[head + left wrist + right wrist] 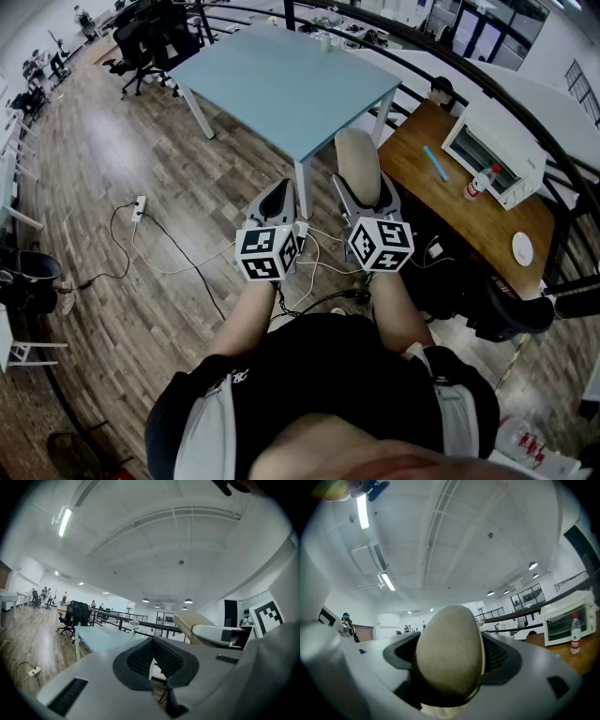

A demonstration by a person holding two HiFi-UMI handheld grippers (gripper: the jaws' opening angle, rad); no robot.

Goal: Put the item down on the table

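While both grippers are hovering over the floor: the person is standing on the wood planks [103, 159] and holding the two tools side by side ahead of the body.

Right gripper [364, 192]: its jaws are standing wide and pressing on the beige oval item [357, 161] from both sides. The right gripper view is showing the rounded, rough-surfaced end filling the space between the dark pads.

Item position: it is being held up in the air — sticking out past the jaw tips, away from the person. From the head view it is lying between the light-blue table [281, 75] and the wooden desk [469, 220], resting on neither.

Left gripper [278, 195]: its jaws are meeting at the tips, with nothing between the ribbed pads. It is pointing toward the near corner of the light-blue table.

Marker cubes: one is sitting on each gripper, the left cube [267, 251] and the right cube [380, 244] just beside each other.

Wooden desk: a white oven [492, 150] is standing at its far edge, with a red-capped bottle [480, 181] just in front of it; a blue stick [435, 162] and a white disc [522, 248] are lying on the top, well apart.

Floor: a power strip [139, 207] with trailing cables is lying to the left — office chairs [150, 42] are standing beyond the blue table.
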